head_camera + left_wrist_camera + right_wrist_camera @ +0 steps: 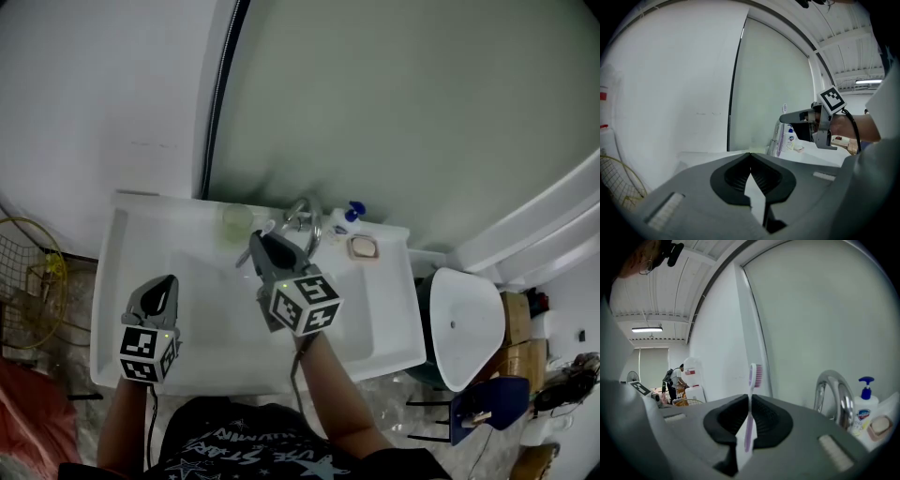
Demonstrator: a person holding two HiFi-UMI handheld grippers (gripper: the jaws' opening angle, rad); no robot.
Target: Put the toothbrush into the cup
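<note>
The washbasin (122,281) is filling the middle of the head view. The pale, see-through cup (236,217) is standing on its back ledge, just left of the faucet (833,392). The right claw (258,244) is hanging over the basin near both. It is pinching the lilac toothbrush (750,418) by the handle, with the bristled head pointing up above the jaws. The left claw (750,155) is pressed together with nothing in it, low at the basin's left side.

To my eye the step in hand is the carry to the cup. It is going well if the brush is kept upright and brought over the cup's mouth on the side away from the faucet. The handle end should be lowered inside the rim before the pinch is eased, since a light cup is likely to tip under a sideways knock.

The cup is not showing clearly in either gripper view, and in the head view it is too faint to tell whether it is empty. The toothbrush is hardly showing there. How much handle is sticking out below the jaws is also hard to judge.
</note>
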